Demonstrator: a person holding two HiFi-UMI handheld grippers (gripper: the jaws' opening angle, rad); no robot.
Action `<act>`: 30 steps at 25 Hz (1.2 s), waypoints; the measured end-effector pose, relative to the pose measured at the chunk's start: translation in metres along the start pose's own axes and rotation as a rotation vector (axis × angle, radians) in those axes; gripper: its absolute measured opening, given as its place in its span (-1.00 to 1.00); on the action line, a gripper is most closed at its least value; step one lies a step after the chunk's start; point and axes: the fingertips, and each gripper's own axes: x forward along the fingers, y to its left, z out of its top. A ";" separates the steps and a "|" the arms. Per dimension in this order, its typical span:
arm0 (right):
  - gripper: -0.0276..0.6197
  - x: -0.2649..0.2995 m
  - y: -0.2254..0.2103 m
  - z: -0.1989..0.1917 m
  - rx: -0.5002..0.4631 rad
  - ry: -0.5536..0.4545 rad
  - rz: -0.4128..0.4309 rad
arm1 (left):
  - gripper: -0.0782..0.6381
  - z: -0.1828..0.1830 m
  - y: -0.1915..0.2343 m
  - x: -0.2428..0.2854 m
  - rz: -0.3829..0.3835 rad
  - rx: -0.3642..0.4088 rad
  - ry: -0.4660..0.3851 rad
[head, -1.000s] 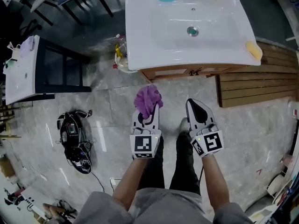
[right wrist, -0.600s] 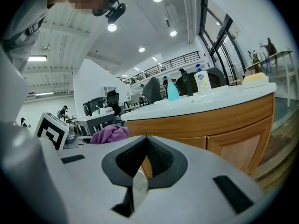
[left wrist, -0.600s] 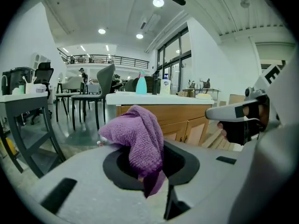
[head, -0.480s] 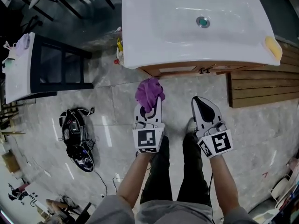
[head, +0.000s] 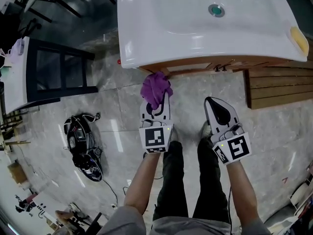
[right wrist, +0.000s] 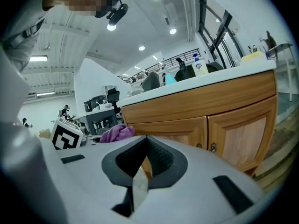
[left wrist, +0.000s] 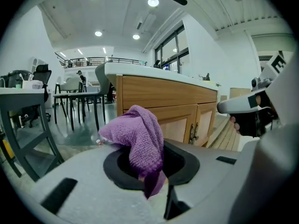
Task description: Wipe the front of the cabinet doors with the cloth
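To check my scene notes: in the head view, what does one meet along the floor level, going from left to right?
black device with its cable → left gripper holding the purple cloth → right gripper, empty → wooden slatted platform

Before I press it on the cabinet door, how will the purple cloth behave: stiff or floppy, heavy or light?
Probably floppy: the cloth droops in folds over the left gripper, so it should flatten against the cabinet door. Likely light, since a small pinch holds all of it up. Its looped weave looks grippy rather than slippery.
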 end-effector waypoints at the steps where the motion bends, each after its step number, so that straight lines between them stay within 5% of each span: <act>1: -0.88 0.000 0.000 -0.003 0.000 0.000 0.000 | -0.57 -0.002 0.003 0.003 0.004 0.006 -0.002; 19: -0.88 -0.014 -0.012 -0.026 0.034 -0.010 -0.025 | -0.57 -0.010 0.006 0.034 -0.014 0.083 0.003; 30: -0.88 -0.031 -0.040 -0.031 0.062 -0.015 -0.070 | -0.57 -0.004 -0.013 0.056 -0.022 0.058 0.017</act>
